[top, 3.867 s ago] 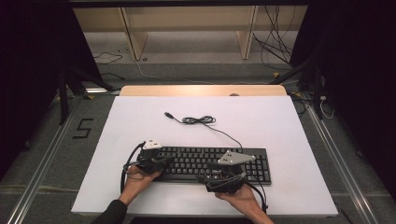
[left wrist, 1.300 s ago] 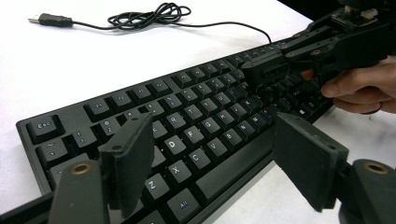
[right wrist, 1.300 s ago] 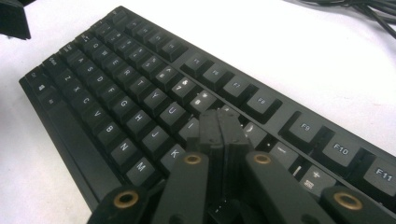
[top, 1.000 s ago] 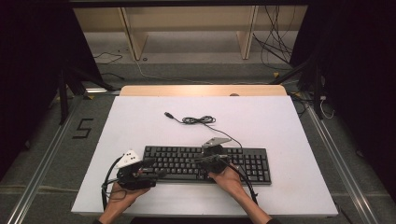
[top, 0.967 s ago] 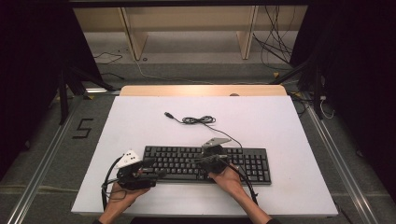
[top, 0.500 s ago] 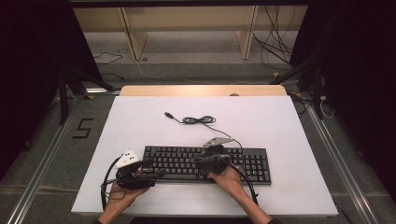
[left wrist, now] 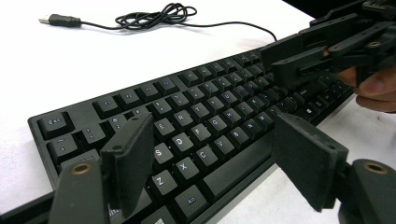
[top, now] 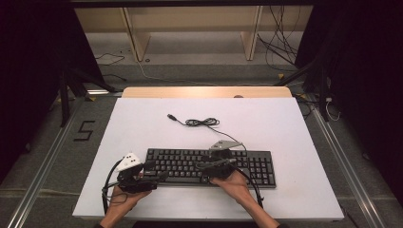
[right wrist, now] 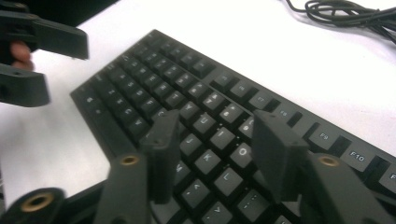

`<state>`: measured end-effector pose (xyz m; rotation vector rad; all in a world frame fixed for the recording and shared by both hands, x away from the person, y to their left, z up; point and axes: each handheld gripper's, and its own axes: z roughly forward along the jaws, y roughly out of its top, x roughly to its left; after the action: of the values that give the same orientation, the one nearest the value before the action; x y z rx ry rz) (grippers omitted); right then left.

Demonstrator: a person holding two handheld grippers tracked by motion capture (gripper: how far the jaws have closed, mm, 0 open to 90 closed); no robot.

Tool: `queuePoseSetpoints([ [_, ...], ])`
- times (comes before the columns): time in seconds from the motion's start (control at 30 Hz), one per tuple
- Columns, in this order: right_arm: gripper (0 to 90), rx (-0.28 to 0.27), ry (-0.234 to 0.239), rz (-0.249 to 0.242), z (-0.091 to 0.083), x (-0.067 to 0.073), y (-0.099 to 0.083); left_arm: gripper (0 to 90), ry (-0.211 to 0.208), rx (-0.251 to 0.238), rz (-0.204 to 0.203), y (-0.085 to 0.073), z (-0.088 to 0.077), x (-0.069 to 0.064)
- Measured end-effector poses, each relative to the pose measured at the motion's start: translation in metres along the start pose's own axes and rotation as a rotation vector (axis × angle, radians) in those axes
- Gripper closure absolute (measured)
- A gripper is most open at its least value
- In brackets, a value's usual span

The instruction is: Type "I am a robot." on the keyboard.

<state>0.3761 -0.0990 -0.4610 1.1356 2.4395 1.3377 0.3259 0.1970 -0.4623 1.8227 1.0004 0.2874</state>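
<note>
Here the keyboard (top: 209, 166) lies flat near the counter's (top: 142, 118) front edge; both hand-held grippers, left (left wrist: 210, 163) and right (right wrist: 215, 154), hover over its keys, jaws apart, the right's just opening, probably for pressing.

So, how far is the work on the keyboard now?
Done: the keyboard lies flat near the front of the table; its cable is coiled behind it, the plug free. In hand: both grippers hover over the keys, the left gripper open at the left end, the right gripper near the middle, its jaws just opened with nothing held. Left: which keys they will press or what follows cannot be told.
</note>
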Motion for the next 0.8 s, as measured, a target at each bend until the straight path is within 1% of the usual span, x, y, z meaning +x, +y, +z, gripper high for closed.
queuePoseSetpoints([
  [0.07,48.8,-0.008,0.007,0.0,-0.002,0.001,0.0,29.4,-0.001,0.001,0.001,0.0,0.0,0.0],
  [0.27,45.6,-0.02,0.031,-0.011,-0.007,0.007,-0.001,30.2,0.0,-0.003,0.001,0.0,0.0,0.0],
  [0.43,41.4,-0.023,0.04,-0.02,-0.011,0.01,-0.003,34.0,-0.011,-0.006,0.003,0.001,0.002,-0.002],
  [0.47,41.2,-0.025,0.044,-0.02,-0.013,0.011,-0.003,34.7,-0.013,-0.001,0.011,0.001,0.002,-0.002],
  [0.53,40.9,-0.033,0.051,-0.021,-0.015,0.012,-0.004,35.3,-0.015,0.001,0.014,0.001,0.003,-0.003],
  [0.67,42.6,-0.047,0.059,-0.026,-0.017,0.014,-0.004,35.3,-0.016,0.001,0.012,0.001,0.004,-0.005],
  [0.8,50.5,-0.05,0.071,-0.039,-0.015,0.017,-0.004,34.3,-0.015,0.001,0.011,0.001,0.004,-0.005],
])
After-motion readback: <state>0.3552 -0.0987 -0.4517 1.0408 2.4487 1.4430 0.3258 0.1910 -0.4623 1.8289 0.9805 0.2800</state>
